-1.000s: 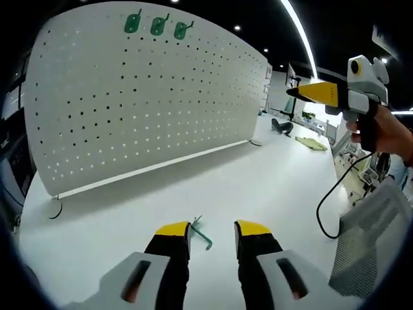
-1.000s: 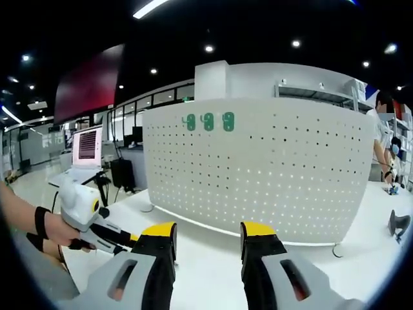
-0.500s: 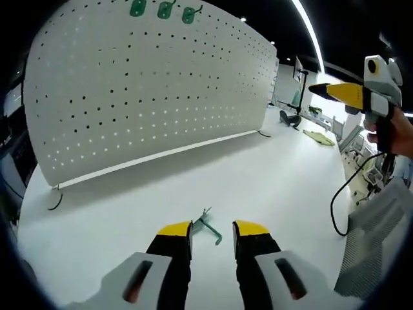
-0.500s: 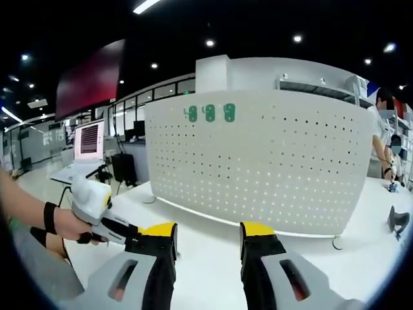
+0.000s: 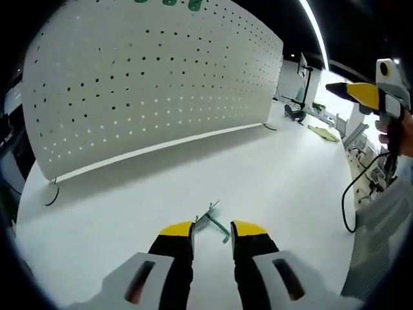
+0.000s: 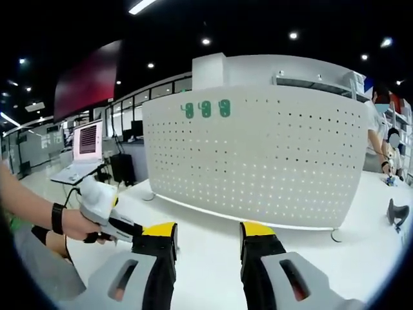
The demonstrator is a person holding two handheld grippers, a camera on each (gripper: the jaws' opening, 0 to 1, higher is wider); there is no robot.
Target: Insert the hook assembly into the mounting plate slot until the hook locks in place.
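**Left gripper poised over a loose hook, nothing yet pinched**

The left gripper (image 5: 212, 230) stood with its jaws spread just either side of the green hook (image 5: 213, 223), which lay flat on the white bench (image 5: 271, 174), well apart from the pegboard (image 5: 148, 84). That thin wire piece looked likely to skate or twist away if the jaws closed off-centre, or to be pinched at a skewed angle that would foul its prongs against the holes. The right gripper (image 6: 208, 234), jaws apart and holding nothing, faced the pegboard, where three green hooks (image 6: 205, 108) hung near the top.
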